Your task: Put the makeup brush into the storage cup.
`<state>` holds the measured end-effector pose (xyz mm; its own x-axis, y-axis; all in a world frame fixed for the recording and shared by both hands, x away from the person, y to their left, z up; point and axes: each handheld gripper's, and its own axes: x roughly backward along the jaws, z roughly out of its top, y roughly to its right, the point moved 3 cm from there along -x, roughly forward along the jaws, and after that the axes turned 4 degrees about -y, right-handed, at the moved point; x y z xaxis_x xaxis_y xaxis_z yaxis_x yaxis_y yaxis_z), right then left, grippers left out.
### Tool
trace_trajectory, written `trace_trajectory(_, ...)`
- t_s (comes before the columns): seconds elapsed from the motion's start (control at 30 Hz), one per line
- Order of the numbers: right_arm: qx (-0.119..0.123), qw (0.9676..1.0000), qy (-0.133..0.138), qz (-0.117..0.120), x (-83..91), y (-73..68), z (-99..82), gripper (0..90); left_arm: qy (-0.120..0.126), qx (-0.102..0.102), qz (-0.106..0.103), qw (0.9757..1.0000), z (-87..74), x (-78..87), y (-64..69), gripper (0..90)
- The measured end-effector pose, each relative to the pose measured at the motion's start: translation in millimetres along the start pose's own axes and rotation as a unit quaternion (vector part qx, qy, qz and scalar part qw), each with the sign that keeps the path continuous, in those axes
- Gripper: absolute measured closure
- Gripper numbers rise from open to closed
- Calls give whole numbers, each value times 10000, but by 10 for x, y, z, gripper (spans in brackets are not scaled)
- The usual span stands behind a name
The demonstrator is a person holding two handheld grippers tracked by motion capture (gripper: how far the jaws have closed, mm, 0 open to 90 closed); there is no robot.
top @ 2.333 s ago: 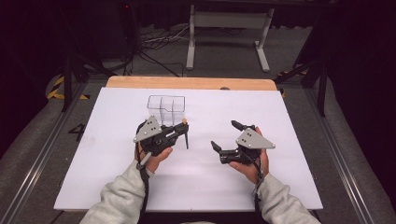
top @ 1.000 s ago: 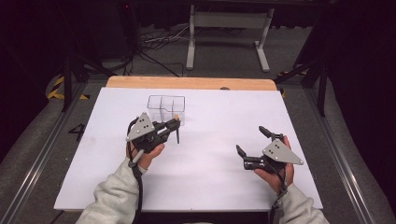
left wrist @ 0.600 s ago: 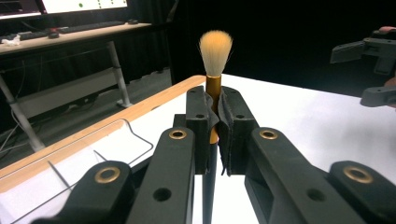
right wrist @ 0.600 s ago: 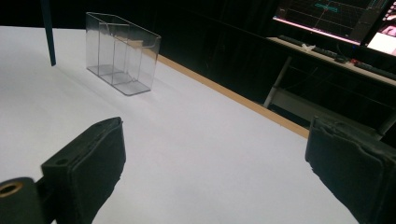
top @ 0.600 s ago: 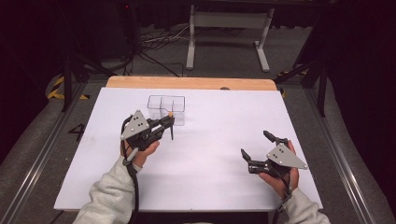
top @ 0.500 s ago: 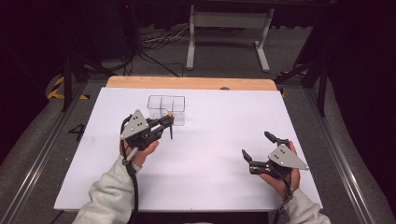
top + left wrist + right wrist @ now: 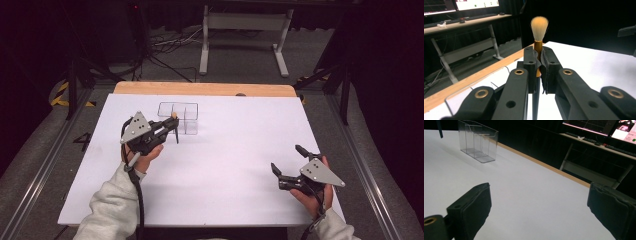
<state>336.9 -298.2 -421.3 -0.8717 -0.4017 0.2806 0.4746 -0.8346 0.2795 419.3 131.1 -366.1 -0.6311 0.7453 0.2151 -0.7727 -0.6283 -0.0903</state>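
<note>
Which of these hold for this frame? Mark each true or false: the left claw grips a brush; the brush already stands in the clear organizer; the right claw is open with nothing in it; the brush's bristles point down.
1. The left claw grips a brush: true.
2. The brush stands in the clear organizer: false, it is held in the claw just in front of it.
3. The right claw is open with nothing in it: true.
4. The bristles point down: false, they point up, handle down.
</note>
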Motion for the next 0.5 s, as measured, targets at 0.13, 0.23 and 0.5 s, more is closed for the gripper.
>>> trace_trajectory(0.13, -31, 10000, -48, -16, 23, 33, -30, 59, 49, 34, 49, 10000, 76, 27, -80, 833)
trace_trajectory(0.23, -37, 10000, -83, -33, 31, 48, -53, 59, 71, 31, 68, 9999, 136, 22, -127, 833)
trace_trajectory(0.5, -94, 9998, -188, -32, 45, 64, -114, 60, 124, -53, 75, 9999, 323, 16, -188, 834)
